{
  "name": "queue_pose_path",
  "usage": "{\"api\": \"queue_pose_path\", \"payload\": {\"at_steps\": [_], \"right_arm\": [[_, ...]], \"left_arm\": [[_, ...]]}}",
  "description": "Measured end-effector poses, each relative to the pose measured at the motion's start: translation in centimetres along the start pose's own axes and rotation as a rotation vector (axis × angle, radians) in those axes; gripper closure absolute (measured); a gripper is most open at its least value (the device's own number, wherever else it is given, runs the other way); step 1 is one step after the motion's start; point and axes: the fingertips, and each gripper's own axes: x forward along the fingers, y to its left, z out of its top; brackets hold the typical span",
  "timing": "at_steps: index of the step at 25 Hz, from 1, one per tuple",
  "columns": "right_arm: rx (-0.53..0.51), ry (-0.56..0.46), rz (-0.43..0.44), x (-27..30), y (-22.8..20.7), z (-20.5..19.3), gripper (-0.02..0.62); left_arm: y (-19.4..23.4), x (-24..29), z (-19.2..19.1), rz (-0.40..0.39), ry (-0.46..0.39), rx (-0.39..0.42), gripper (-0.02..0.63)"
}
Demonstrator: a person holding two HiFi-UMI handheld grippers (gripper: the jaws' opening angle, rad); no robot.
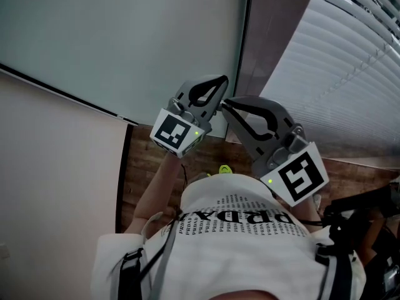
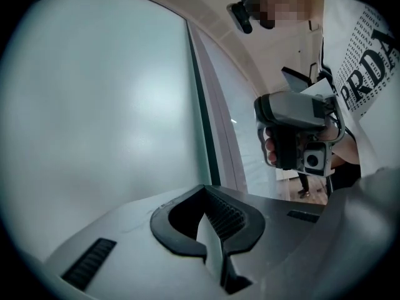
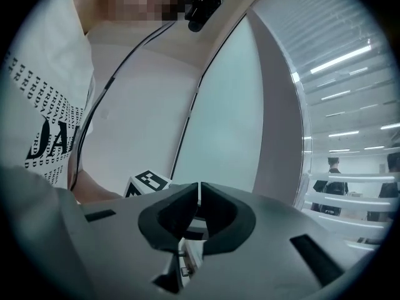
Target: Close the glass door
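Frosted, one glass door (image 1: 125, 36) stands beside one slatted blind (image 1: 350, 74). Two grippers show: left gripper (image 1: 222, 80) and right gripper (image 1: 225, 102), both clenched on nothing, tips close together.

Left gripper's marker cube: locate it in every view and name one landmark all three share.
Head view: the left gripper's marker cube sits just left of centre.
Left gripper view: not in it.
Right gripper view: the cube is low, left of centre.
Shared landmark: the frosted glass door.

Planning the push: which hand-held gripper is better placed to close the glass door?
Likely left: left hand-held gripper, shut, tip by the edge of the glass door; right hand-held gripper sits farther back.
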Motion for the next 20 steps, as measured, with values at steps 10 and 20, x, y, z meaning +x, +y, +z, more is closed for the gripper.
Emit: {"api": "queue_pose_path", "payload": {"at_steps": [10,20], "right_arm": [[-0.054,0.027,-0.028,3.0,3.2,2.4,0.586],[0.041,0.004,-0.004,-1.3,-0.9,0.0,0.586]], "left_arm": [[1.4,-2.9,0.9,-0.03,-0.007,0.004,0.604],[-1.6,1.0,-0.8,0.0,0.107,-0.007,0.604]]}}
